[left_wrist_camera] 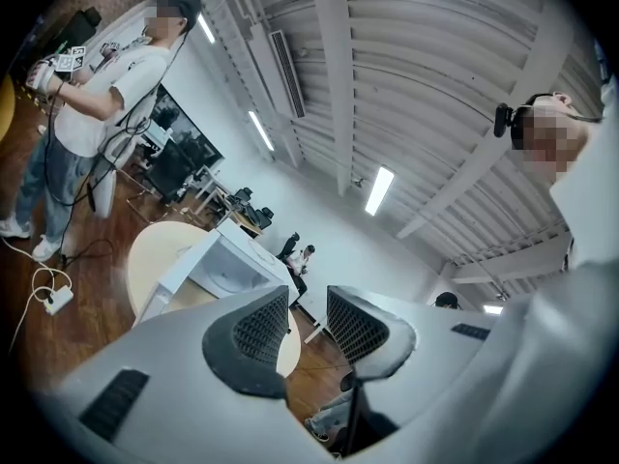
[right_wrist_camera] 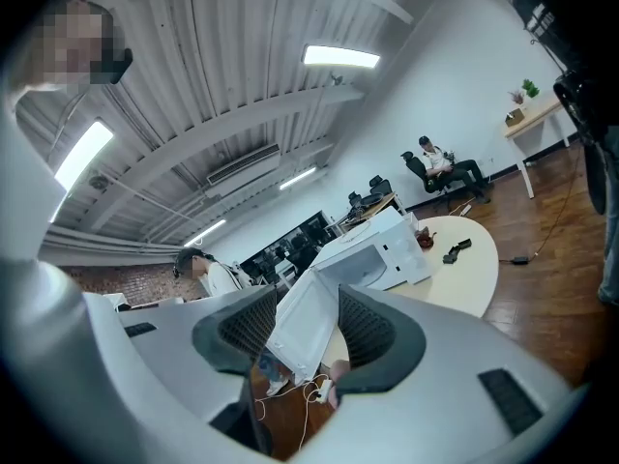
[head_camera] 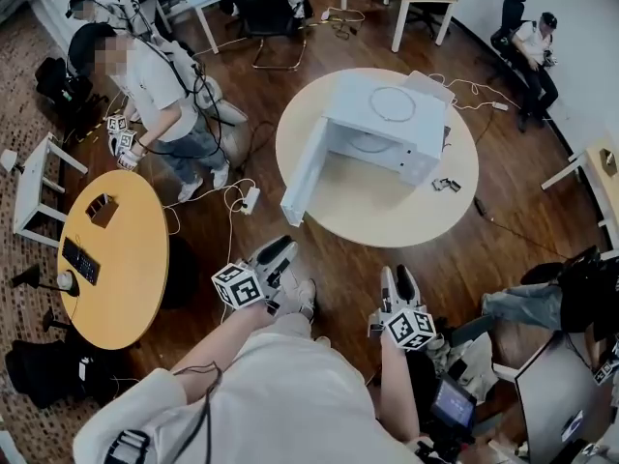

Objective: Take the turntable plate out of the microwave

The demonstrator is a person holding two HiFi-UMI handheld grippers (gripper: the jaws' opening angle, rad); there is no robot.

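Left gripper [left_wrist_camera: 308, 309] jaws sit at a narrowish gap with nothing in them, and the right gripper [right_wrist_camera: 308, 329] jaws are spread wide, empty too. Both are at the bottom middle of the head view, well apart from the round bench [head_camera: 387, 222]. The white microwave [head_camera: 382, 114] stands on that bench in the upper middle, door [head_camera: 304, 174] hanging open toward the lower left. The turntable plate [head_camera: 369, 145] is inside the cavity.
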